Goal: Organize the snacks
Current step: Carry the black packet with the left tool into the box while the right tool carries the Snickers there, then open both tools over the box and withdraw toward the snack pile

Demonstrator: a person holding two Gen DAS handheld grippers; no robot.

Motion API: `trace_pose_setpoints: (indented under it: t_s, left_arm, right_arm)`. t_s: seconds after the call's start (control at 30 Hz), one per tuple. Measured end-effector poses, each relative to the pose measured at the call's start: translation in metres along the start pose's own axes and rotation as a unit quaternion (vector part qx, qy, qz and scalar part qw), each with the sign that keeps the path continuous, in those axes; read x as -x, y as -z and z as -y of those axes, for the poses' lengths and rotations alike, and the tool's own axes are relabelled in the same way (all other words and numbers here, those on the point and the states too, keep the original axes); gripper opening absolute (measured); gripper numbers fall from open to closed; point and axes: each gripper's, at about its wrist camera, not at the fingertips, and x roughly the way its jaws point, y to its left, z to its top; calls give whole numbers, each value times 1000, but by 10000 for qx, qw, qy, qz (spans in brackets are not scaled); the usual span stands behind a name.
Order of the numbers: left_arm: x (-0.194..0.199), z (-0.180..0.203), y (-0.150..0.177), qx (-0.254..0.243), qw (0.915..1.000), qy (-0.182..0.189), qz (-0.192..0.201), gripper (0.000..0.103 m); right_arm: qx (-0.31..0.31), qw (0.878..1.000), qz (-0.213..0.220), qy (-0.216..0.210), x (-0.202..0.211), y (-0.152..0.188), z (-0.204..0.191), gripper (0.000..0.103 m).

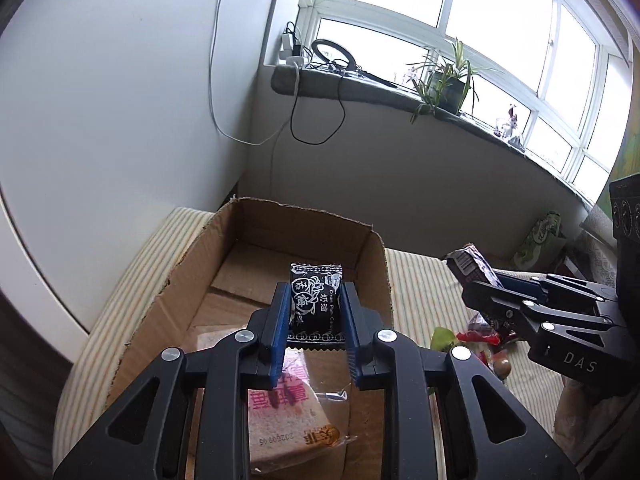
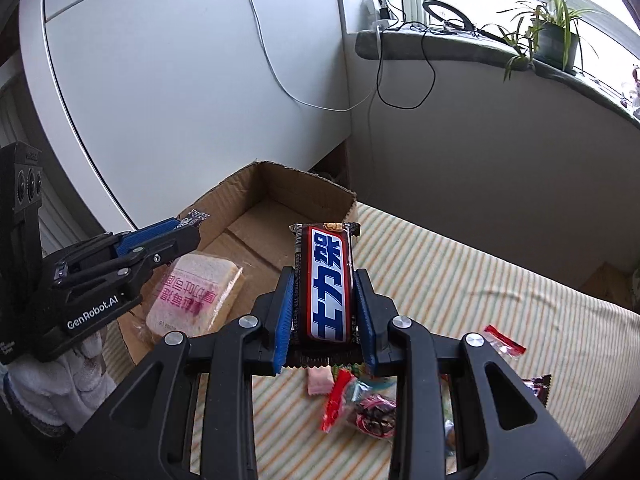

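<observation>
My left gripper (image 1: 314, 292) is shut on a small black candy packet (image 1: 316, 300) with white print and holds it over the open cardboard box (image 1: 180, 276). A wrapped slice of bread (image 1: 288, 428) with pink print lies on the box floor below it. My right gripper (image 2: 326, 280) is shut on a brown chocolate bar (image 2: 326, 284) with a blue and white label, above the striped cushion just right of the box (image 2: 280, 184). The left wrist view catches the right gripper (image 1: 476, 280) at the right edge. The left gripper (image 2: 188, 228) appears at the left of the right wrist view, by the bread (image 2: 196, 292).
Several loose wrapped sweets (image 2: 352, 404) lie on the striped cushion (image 2: 480, 280) under my right gripper, with a red wrapper (image 2: 504, 340) further right. A white panel (image 2: 180, 80) stands behind the box. A windowsill (image 1: 360, 88) with cables and a potted plant (image 1: 448, 76) runs along the back.
</observation>
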Motion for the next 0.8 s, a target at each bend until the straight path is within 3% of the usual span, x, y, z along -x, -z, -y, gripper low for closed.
trace_pose_setpoints:
  t_s: [0.33, 0.4, 0.47, 0.53, 0.67, 0.8]
  left_arm:
    - [-8, -24, 3, 169, 9996, -193, -149, 23]
    - [-6, -28, 2, 240, 9994, -200, -138, 23]
    - [-3, -31, 2, 271, 9994, -178, -111, 23]
    - [0, -31, 2, 275, 9994, -183, -75, 24]
    - [3, -26, 1, 205, 9997, -116, -44, 43]
    - [8, -22, 1, 168, 9998, -51, 32, 44]
  right_arm:
    - [-26, 9994, -212, -257, -44, -10, -16, 30]
    - [-51, 9997, -169, -191, -45, -10, -16, 34]
    - [-95, 9997, -119, -203, -42, -10, -15, 48]
    - [-98, 9998, -77, -179, -37, -10, -14, 48]
    - [-116, 9999, -15, -114, -24, -7, -8, 48]
    - [-177, 9998, 61, -23, -8, 0, 3, 49]
